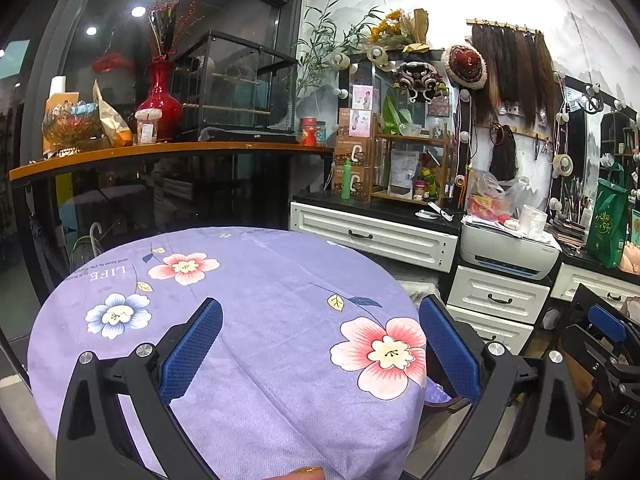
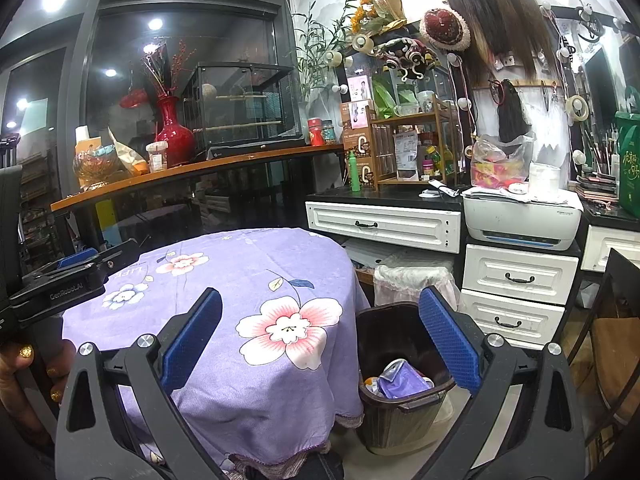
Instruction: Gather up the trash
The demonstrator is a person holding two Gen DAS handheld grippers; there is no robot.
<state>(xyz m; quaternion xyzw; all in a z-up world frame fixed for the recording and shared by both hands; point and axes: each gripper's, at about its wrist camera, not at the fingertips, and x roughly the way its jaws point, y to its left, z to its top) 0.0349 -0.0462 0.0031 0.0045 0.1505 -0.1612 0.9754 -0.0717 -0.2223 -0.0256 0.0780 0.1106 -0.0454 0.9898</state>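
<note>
A round table under a purple floral cloth (image 1: 256, 320) fills the lower half of the left wrist view. My left gripper (image 1: 320, 304) hangs open above it, nothing between its blue pads. My right gripper (image 2: 320, 294) is open too, holding nothing, over the table's right edge and a dark brown bin (image 2: 400, 420) on the floor beside the table. Inside the bin lie a crumpled purple wrapper (image 2: 400, 382) and other scraps. The bin's rim (image 1: 444, 400) shows just past the cloth in the left wrist view. Each view catches the other gripper's blue pad (image 1: 606, 318) (image 2: 78, 258) at its edge.
White drawer cabinets (image 2: 516, 280) and a printer (image 2: 520, 220) stand behind the bin, with a lace-covered basket (image 2: 412, 280) between. A dark chair frame (image 2: 612, 320) is at far right. A wooden counter (image 1: 168, 152) with a red vase (image 1: 160, 100) runs behind the table.
</note>
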